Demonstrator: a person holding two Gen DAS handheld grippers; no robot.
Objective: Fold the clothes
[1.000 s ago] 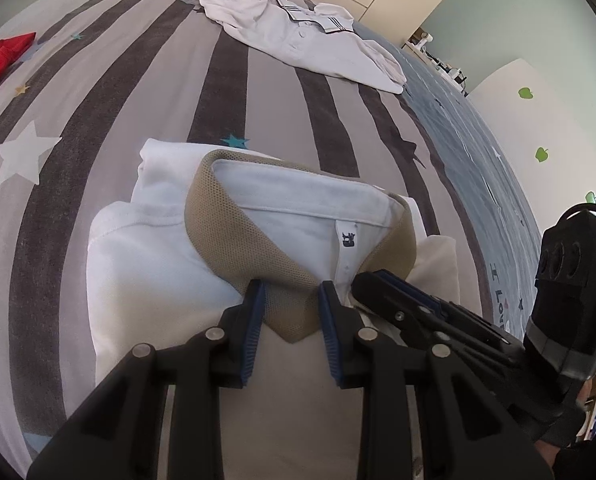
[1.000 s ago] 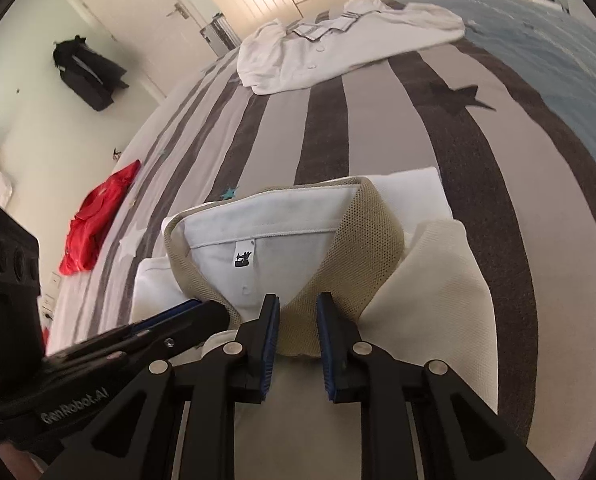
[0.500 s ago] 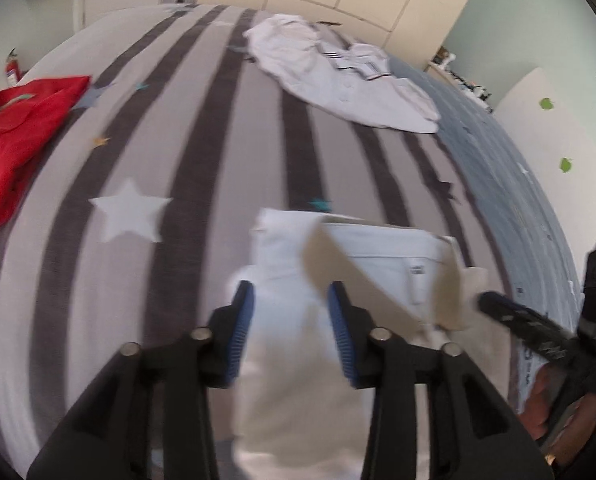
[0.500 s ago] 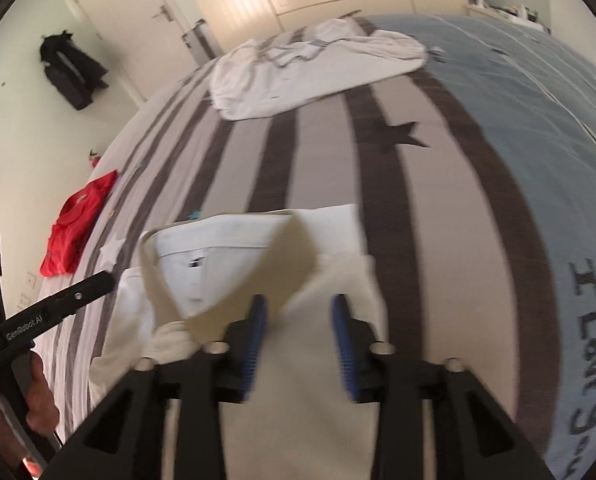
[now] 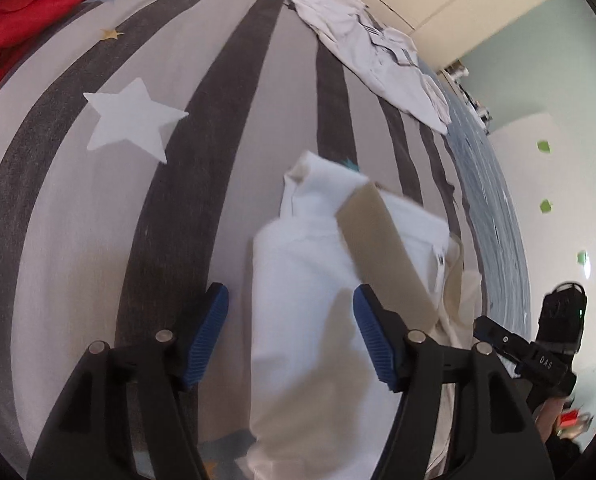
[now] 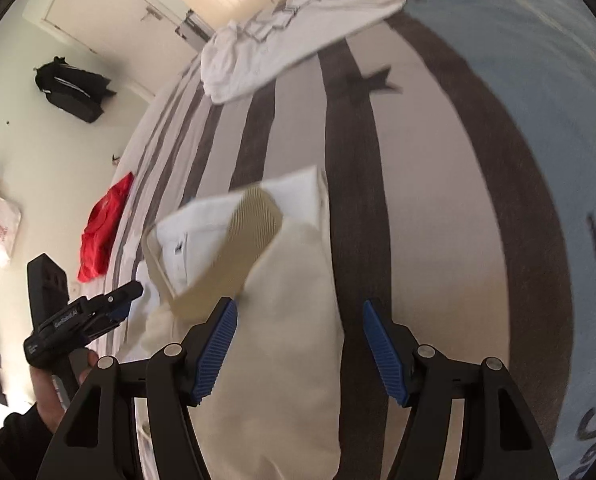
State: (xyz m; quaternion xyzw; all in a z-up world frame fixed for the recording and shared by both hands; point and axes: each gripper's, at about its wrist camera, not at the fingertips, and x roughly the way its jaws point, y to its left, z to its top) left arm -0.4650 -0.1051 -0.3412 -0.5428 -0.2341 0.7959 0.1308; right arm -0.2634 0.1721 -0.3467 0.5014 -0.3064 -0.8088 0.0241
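A: Start closest in. How do the hand-held grippers stand?

B: The left hand-held gripper (image 5: 290,330) has its blue pads (image 5: 208,332) spread and its jaws are opening; the left edge of the folded polo shirt (image 5: 310,320) lies between and beneath them, but neither pad presses on it. The right hand-held gripper (image 6: 298,344) is the same: jaws opening, the shirt's right edge (image 6: 294,320) under the gap, nothing pinched.

A: And the shirt itself?

B: It lies on the bed (image 5: 78,220) directly ahead of both sets of fingers, folded into a narrow packet with its tan collar (image 5: 382,252) on top and a small label just beside the collar. From the left wrist view the other hand-held gripper shows off to the right of the shirt; from the right wrist view its partner sits off to the left, held in a person's hand (image 6: 54,392).

A: So that garment looks finished?

B: As a judgement, yes: it sits compact and released, so that fold seems done apart from perhaps a tidy-up.

A: What lies beyond?

B: Well ahead of the fingers, near the far edge of the bed, a white shirt (image 5: 370,52) lies spread and rumpled, apparently unfolded. Far off to the left, a red garment (image 5: 22,12) lies crumpled at the bed's edge. Those two appear to be what is left.
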